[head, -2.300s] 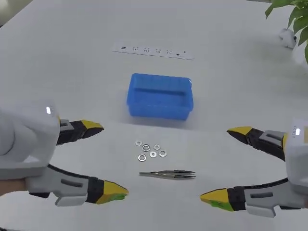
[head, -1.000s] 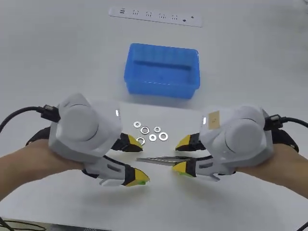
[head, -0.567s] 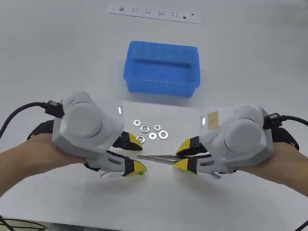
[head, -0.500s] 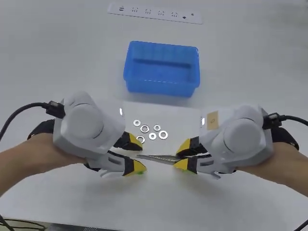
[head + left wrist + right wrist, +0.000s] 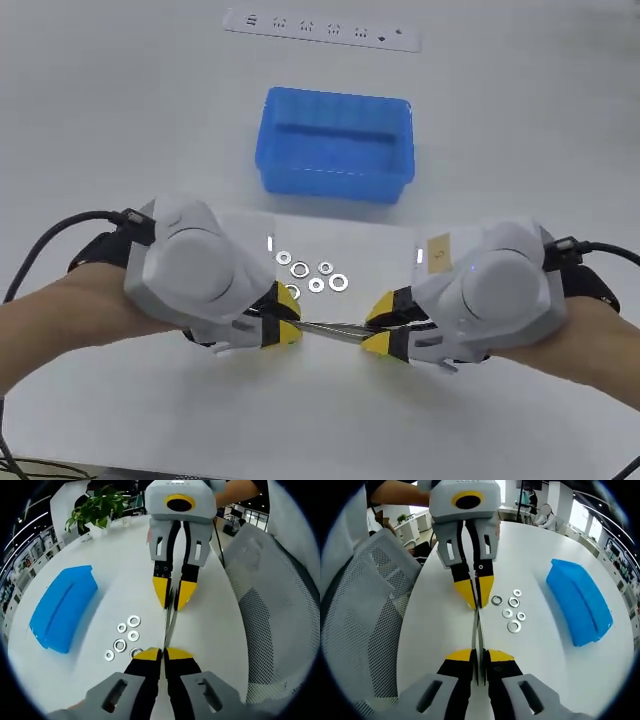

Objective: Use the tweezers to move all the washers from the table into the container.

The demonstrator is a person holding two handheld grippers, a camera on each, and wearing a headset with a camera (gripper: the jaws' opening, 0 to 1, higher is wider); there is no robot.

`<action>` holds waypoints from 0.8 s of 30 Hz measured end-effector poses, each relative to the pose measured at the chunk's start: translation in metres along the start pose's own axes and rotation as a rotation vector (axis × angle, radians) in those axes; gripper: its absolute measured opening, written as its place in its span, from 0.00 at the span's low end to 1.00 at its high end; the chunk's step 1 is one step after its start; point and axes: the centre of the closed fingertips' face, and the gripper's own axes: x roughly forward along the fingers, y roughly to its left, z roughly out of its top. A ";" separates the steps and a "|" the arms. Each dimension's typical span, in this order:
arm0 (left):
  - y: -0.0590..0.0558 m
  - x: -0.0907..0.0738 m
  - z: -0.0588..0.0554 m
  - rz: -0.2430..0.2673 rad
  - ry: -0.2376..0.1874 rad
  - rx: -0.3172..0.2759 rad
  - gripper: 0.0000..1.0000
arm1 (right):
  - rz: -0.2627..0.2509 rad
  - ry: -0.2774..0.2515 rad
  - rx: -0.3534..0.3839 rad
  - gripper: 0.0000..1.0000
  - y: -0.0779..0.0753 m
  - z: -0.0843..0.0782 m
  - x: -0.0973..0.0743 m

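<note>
- Pinching one end of the tweezers (image 5: 477, 630), my left claw (image 5: 164, 653) is closed on them.
- My right claw (image 5: 479, 655) faces it, clamped on the other end.
- Washers (image 5: 514, 626) lie loose on the table (image 5: 442, 630), just beside both claws' tips.
- Blue container (image 5: 580, 602) sits beyond the washers.
- Step, as I judge it: picking up the tweezers. Next, one claw needs a squeezing hold, tips free.

Bare table (image 5: 340, 232) lies between the washers (image 5: 312, 276) and the blue container (image 5: 335, 186).
</note>
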 end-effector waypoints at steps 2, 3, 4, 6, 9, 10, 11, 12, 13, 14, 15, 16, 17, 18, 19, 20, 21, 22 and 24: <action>0.000 0.000 0.000 -0.008 0.013 0.030 0.07 | -0.001 0.000 -0.001 0.11 0.000 0.000 0.000; 0.000 0.000 0.000 -0.010 0.023 0.051 0.07 | -0.001 0.000 0.000 0.11 -0.001 0.000 0.000; -0.001 0.000 0.000 -0.012 0.028 0.060 0.06 | -0.001 0.000 0.001 0.10 -0.001 0.000 0.000; 0.000 0.000 0.000 -0.017 0.032 0.066 0.06 | -0.003 0.002 0.006 0.09 -0.002 0.000 0.000; 0.000 0.000 0.000 -0.028 0.040 0.064 0.06 | -0.008 0.008 -0.001 0.08 -0.003 0.000 0.001; -0.002 0.000 0.000 -0.042 0.049 0.054 0.05 | -0.005 0.011 -0.013 0.08 -0.002 0.000 0.001; -0.003 0.000 0.000 -0.051 0.053 0.060 0.05 | -0.005 0.014 -0.022 0.08 -0.002 0.000 0.001; -0.003 0.000 0.000 -0.048 0.055 0.062 0.05 | -0.008 0.018 -0.039 0.07 -0.002 0.000 0.001; -0.003 0.000 -0.001 -0.048 0.057 0.059 0.05 | -0.008 0.017 -0.054 0.07 -0.001 0.001 0.001; -0.003 -0.001 -0.001 -0.056 0.057 0.042 0.05 | -0.011 0.017 -0.063 0.07 -0.001 0.001 0.002; -0.003 -0.002 -0.001 -0.055 0.055 0.036 0.05 | -0.012 0.016 -0.072 0.07 0.000 0.001 0.002; -0.003 -0.003 0.000 -0.053 0.052 0.036 0.05 | -0.014 0.015 -0.080 0.07 0.000 0.001 0.002; -0.003 -0.005 0.000 -0.055 0.050 0.032 0.05 | -0.016 0.014 -0.088 0.06 0.000 0.001 0.002; -0.005 -0.005 -0.001 -0.056 0.051 0.029 0.05 | -0.017 0.010 -0.096 0.06 0.001 0.002 0.003; -0.006 -0.006 -0.002 -0.056 0.054 0.032 0.05 | -0.018 0.010 -0.097 0.06 0.002 0.003 0.003; -0.007 -0.006 -0.003 -0.058 0.060 0.032 0.05 | -0.025 0.007 -0.115 0.06 0.003 0.005 0.004; -0.008 -0.007 -0.005 -0.057 0.066 0.037 0.05 | -0.028 0.004 -0.132 0.06 0.003 0.006 0.004; -0.008 -0.008 -0.005 -0.058 0.069 0.037 0.05 | -0.031 0.003 -0.144 0.06 0.005 0.008 0.005; -0.010 -0.010 -0.007 -0.059 0.074 0.037 0.05 | -0.033 -0.001 -0.156 0.05 0.007 0.009 0.004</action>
